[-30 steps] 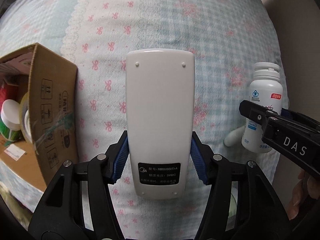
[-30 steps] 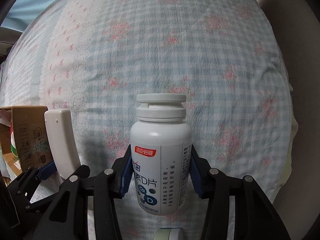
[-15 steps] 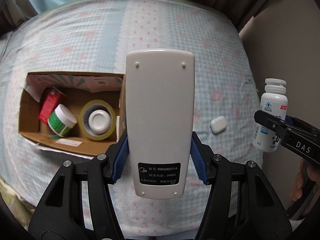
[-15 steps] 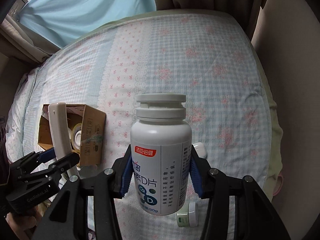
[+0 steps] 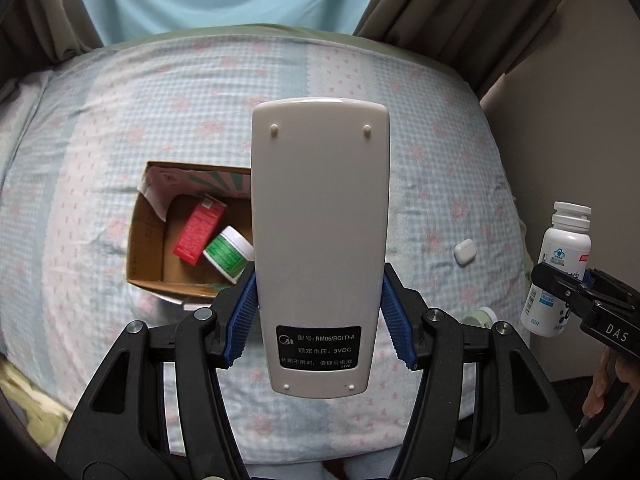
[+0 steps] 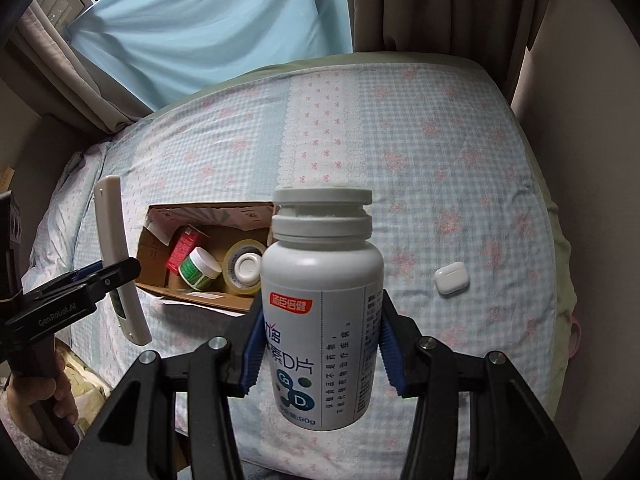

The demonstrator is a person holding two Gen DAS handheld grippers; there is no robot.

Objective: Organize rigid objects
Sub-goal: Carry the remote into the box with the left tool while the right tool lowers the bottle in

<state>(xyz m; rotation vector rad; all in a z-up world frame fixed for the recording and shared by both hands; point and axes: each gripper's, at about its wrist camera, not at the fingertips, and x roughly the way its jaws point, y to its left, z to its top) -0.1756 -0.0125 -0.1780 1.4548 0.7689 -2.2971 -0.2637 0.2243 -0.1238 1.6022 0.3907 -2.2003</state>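
Note:
My left gripper (image 5: 320, 312) is shut on a white remote control (image 5: 320, 240), held back side up, high over the bed. My right gripper (image 6: 320, 344) is shut on a white pill bottle (image 6: 320, 304) with a white cap. Each tool shows in the other's view: the remote (image 6: 118, 256) at the left, the bottle (image 5: 560, 272) at the right. Below on the bed lies an open cardboard box (image 6: 156, 240) holding a red carton (image 6: 182, 250), a green-labelled jar (image 6: 199, 268) and a roll of tape (image 6: 244, 268). The remote hides part of the box (image 5: 146, 240) in the left wrist view.
A white earbud case (image 6: 451, 277) lies on the checked bedspread (image 6: 420, 152) right of the box. A small pale-green jar (image 5: 480, 317) peeks out near the bed's front edge. Curtains (image 6: 208, 28) hang behind the bed; a wall (image 5: 580, 80) stands at the right. A hand (image 6: 52, 400) grips the left tool.
Both grippers have risen and pulled back from the bed with their loads still held. The whole box, the earbud case and the curtains have come into view.

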